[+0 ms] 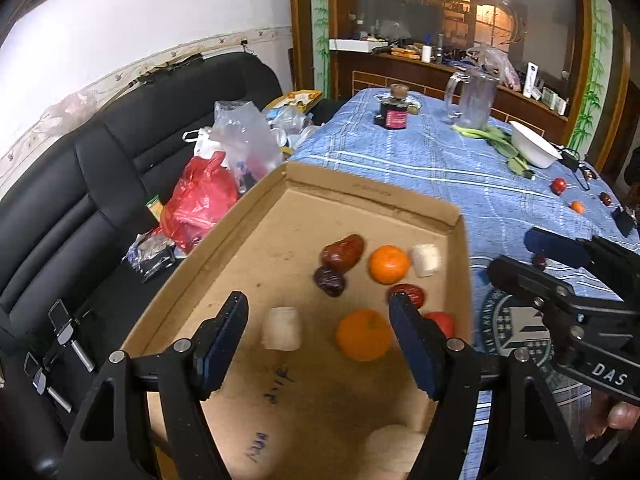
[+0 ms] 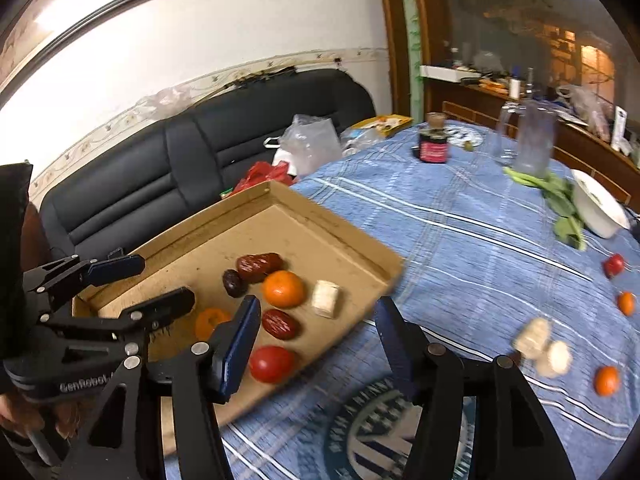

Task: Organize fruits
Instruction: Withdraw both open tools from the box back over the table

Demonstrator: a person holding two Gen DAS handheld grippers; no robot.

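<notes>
A shallow cardboard tray (image 1: 248, 216) (image 2: 352, 248) lies on the blue tablecloth. It holds two oranges (image 1: 363, 334) (image 1: 389, 264), red dates (image 1: 342, 253) (image 2: 280, 323), a dark date (image 1: 329, 281), a red tomato (image 2: 272, 363) and white pieces (image 1: 281, 328) (image 1: 426, 260). My left gripper (image 1: 318, 320) is open and empty over the tray; it also shows in the right wrist view (image 2: 150, 282). My right gripper (image 2: 316, 320) is open and empty at the tray's right edge, also in the left wrist view (image 1: 516, 254). Loose on the cloth are white pieces (image 2: 532, 338), an orange (image 2: 606, 380), a small orange (image 2: 625, 303) and a tomato (image 2: 613, 265).
A dark jar (image 1: 393, 111), a clear glass pitcher (image 1: 476, 98), green leaves (image 2: 560, 200) and a white bowl (image 1: 534, 145) stand at the far side of the table. A black sofa (image 1: 120, 152) with plastic bags (image 1: 200, 204) lies left of the table.
</notes>
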